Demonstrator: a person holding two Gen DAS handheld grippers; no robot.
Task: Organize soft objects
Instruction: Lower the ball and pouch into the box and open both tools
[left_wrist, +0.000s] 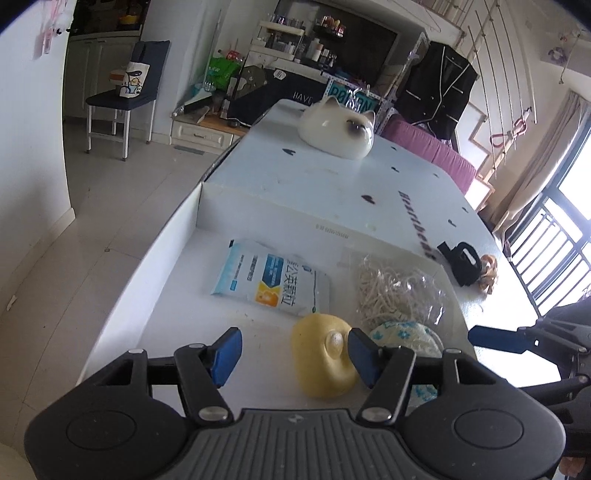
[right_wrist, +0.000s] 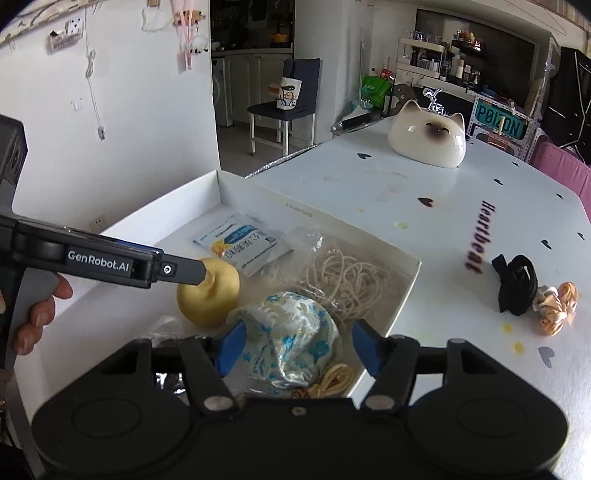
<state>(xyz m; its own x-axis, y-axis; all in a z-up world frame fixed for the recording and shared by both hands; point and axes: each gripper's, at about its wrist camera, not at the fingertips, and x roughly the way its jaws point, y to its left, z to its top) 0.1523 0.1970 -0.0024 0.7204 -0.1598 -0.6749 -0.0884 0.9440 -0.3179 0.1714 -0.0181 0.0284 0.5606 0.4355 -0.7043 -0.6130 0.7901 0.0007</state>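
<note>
A shallow white box (left_wrist: 258, 206) (right_wrist: 406, 280) on the table holds a yellow soft squishy (left_wrist: 323, 360) (right_wrist: 208, 295), a blue-white sachet (left_wrist: 271, 278) (right_wrist: 242, 245), a clear bag of cream string (left_wrist: 395, 291) (right_wrist: 347, 277) and a blue-white floral pouch (left_wrist: 402, 334) (right_wrist: 295, 332). My left gripper (left_wrist: 293, 354) is open, its right finger beside the squishy. My right gripper (right_wrist: 297, 349) is open, its fingers either side of the pouch. A black strap (left_wrist: 461, 262) (right_wrist: 515, 282) and orange-cream scrunchies (left_wrist: 487, 275) (right_wrist: 556, 306) lie on the table outside the box.
A cat-face ceramic bowl (left_wrist: 338, 127) (right_wrist: 428, 138) stands at the table's far end. The left gripper's arm (right_wrist: 110, 262) crosses the box from the left in the right wrist view. A chair (left_wrist: 125, 96) and cluttered shelves stand beyond the table.
</note>
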